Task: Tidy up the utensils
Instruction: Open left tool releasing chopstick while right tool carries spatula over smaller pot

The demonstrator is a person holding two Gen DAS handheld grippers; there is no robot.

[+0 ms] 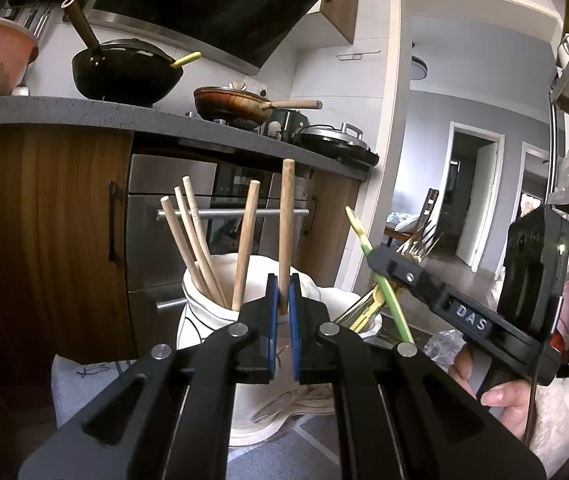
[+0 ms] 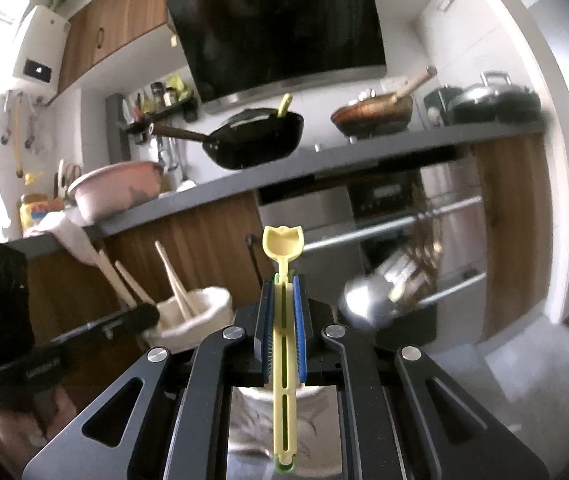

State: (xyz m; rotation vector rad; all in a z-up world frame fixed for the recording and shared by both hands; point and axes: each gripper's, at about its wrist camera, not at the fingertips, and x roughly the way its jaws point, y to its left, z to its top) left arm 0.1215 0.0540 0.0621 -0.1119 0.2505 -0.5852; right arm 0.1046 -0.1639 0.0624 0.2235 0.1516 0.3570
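Utensils first: a bunch of wooden sticks [image 1: 204,240] stand upright and fanned out in a white ceramic holder [image 1: 204,300], sitting around 6 o'clock in the left wrist view, just past the fingertips. The left gripper [image 1: 283,300] has its blue pads closed down on one wooden handle [image 1: 286,216], which stands nearly vertical with its lower end in the holder. The jaws are almost together, only the stick's width between them.

Over at 3 o'clock in that same view, the right gripper [image 1: 384,272] is pinched onto a yellow-green plastic utensil [image 1: 368,256], tilted, just beside some gold forks [image 1: 420,244] that poke up behind it. In the right wrist view the same yellow-green piece [image 2: 284,320] runs straight down the middle between the pads, its scoop-shaped end at 12 o'clock above the fingertips, jaws nearly shut on it.

A shiny metal container [image 2: 368,300] holding more cutlery sits blurred at about 3 o'clock of that gripper. Behind everything, a black wok [image 1: 124,68] and a brown pan [image 1: 236,104] sit on the grey counter [image 1: 44,112].
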